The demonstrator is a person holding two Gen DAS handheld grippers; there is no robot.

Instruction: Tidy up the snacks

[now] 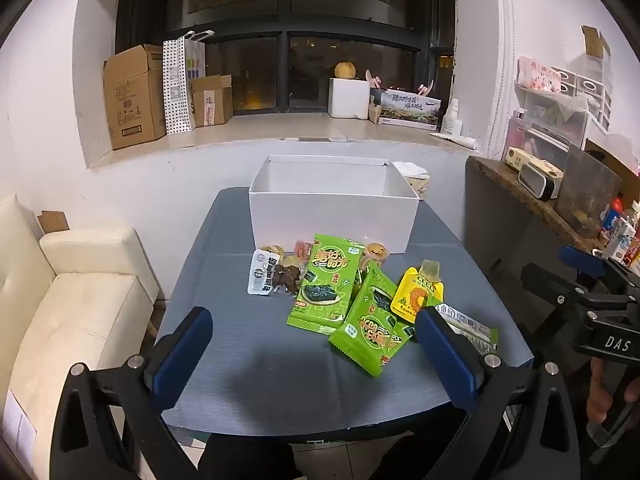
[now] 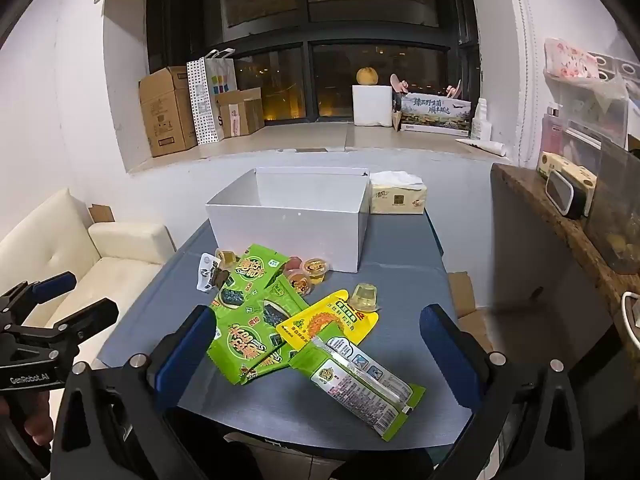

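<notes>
Jaws of both grippers stand wide apart, nothing between them. Left gripper (image 1: 314, 354) and right gripper (image 2: 318, 354) hover over the near edge of the grey counter (image 1: 240, 380). Snacks lie in a loose pile at counter's middle: green seaweed packs (image 2: 244, 344), yellow pouch (image 2: 332, 322), jelly cups (image 2: 316, 268). White box (image 1: 332, 212) is just behind the pile, w/ tissue pack (image 2: 398, 198) beside it.

Two green seaweed packets lie face-up, one (image 2: 256, 276) farther back and one (image 2: 244, 344) nearer; a third green packet (image 2: 360, 380) lies back-side up. There is one yellow pouch (image 2: 332, 322), one white-and-black sachet (image 1: 262, 274) and one clear pack of dark pieces (image 1: 288, 276). At least five small jelly cups show, among them a clear yellowish one (image 2: 364, 296). One white box (image 2: 288, 232), one tissue pack (image 2: 398, 196).
</notes>
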